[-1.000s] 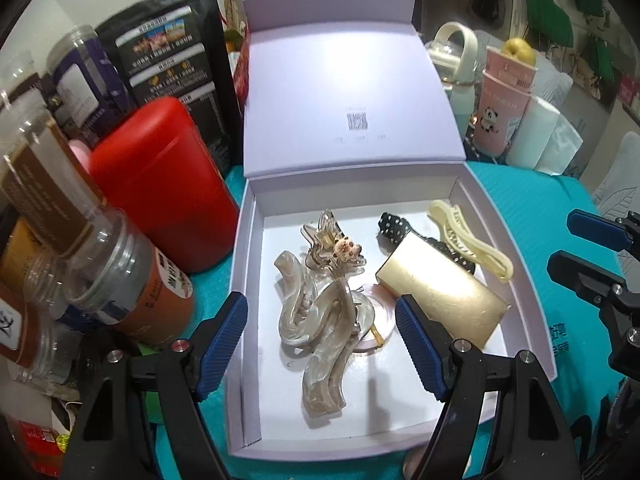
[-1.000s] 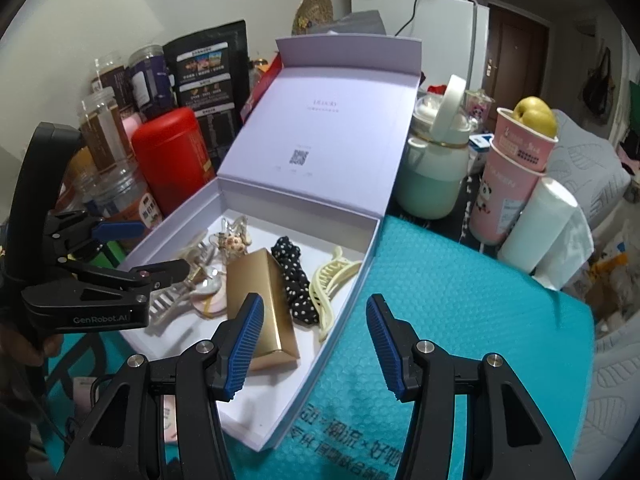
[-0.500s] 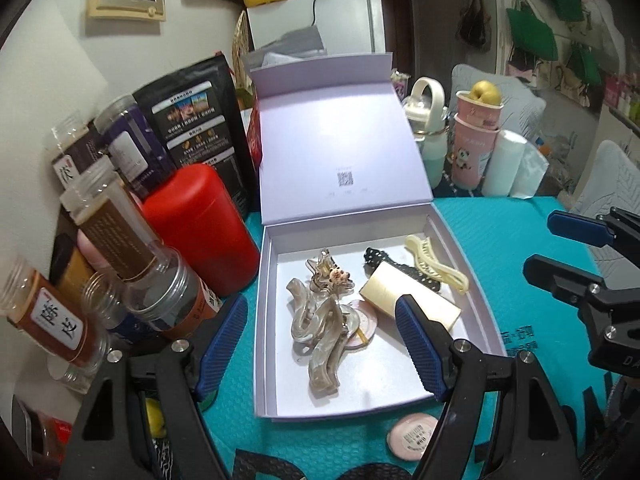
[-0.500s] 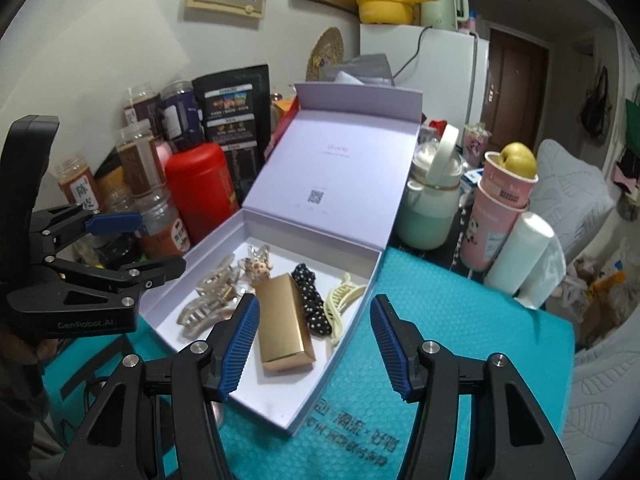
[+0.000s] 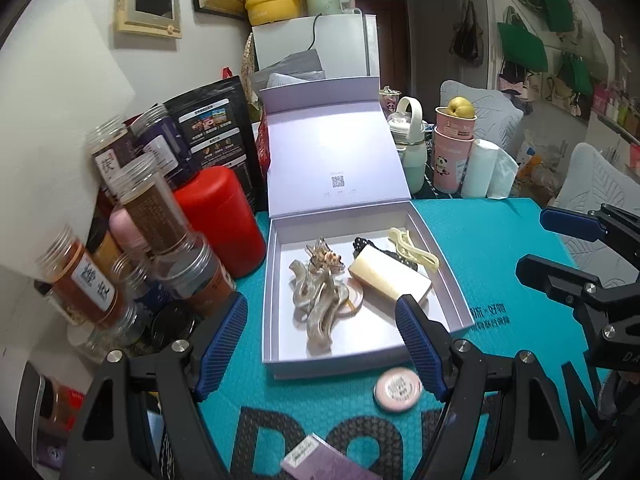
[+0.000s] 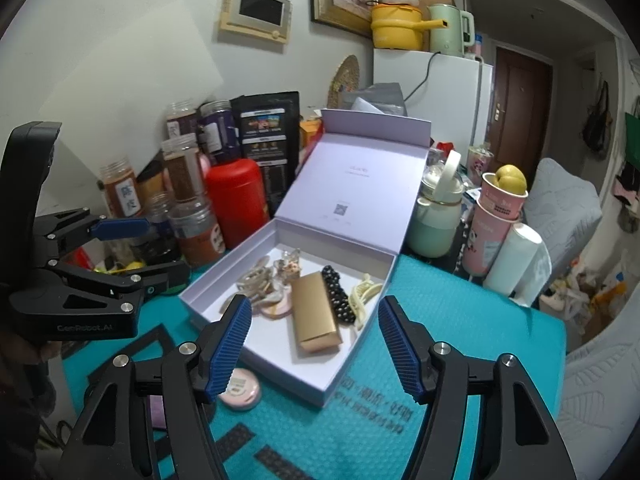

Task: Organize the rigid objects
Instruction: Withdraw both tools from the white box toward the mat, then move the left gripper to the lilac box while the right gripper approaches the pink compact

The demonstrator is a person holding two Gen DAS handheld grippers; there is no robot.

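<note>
An open lilac box [image 5: 447,276] [image 6: 212,280] sits on the teal mat with its lid propped up. Inside lie marbled hair claws [image 5: 318,300] [image 6: 256,280], a gold case [image 5: 390,278] [image 6: 316,318], a black dotted clip [image 6: 338,294] and a cream claw clip [image 5: 412,248] [image 6: 364,298]. A round pink compact [image 5: 398,390] [image 6: 240,390] lies on the mat in front of the box. My left gripper [image 5: 322,352] [image 6: 132,248] is open and empty, held back above the box's near edge. My right gripper [image 6: 316,346] [image 5: 556,244] is open and empty, to the right of the box.
Spice jars [image 5: 160,216] and a red canister [image 5: 222,220] crowd the box's left side. A black pouch [image 6: 272,148] stands behind. A mint jug [image 6: 434,216], pink cups [image 6: 498,224] and a paper roll [image 6: 512,260] stand at the back right. A purple card [image 5: 320,462] lies near me.
Both grippers have pulled back and up from the box, still open and empty. The box looks smaller and the pink compact and purple card have come into view.
</note>
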